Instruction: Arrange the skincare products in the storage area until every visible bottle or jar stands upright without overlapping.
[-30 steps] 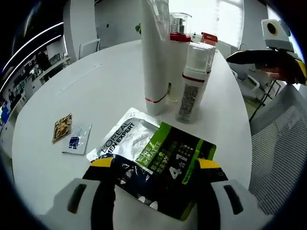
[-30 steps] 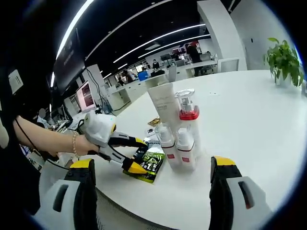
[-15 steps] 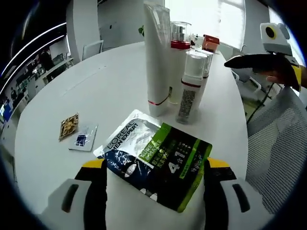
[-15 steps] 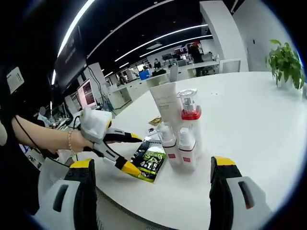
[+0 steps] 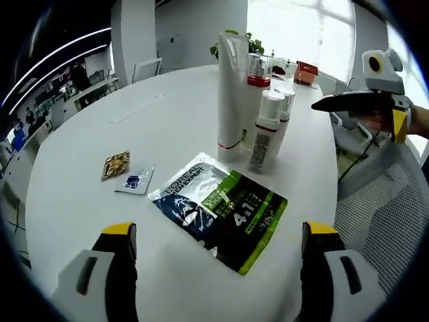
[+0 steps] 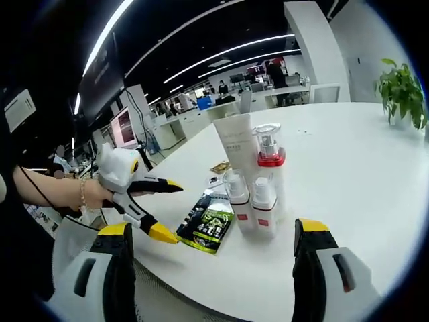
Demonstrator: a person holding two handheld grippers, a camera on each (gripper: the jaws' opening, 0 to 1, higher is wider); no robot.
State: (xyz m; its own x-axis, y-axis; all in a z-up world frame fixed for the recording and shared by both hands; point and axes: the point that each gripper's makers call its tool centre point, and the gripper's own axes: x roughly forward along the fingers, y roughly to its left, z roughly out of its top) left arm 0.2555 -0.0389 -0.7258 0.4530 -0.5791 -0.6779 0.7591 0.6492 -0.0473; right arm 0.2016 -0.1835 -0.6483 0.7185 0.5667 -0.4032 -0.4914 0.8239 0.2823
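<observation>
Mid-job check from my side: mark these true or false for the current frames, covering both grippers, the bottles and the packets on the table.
1. The left gripper is open and holds nothing. True.
2. The tall white tube lies on its side. False: it stands upright beside the bottles.
3. The green and black packet lies flat on the white table. True.
4. The right gripper is shut on the red-collared pump bottle. False: its jaws are wide apart and empty.
5. Two small sachets lie apart from the packet. True.

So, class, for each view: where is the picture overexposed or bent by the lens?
Left gripper view: the bright window behind the tall white tube is blown out. Right gripper view: white ceiling light strips curve with fisheye distortion, while the round white table is evenly lit.
</observation>
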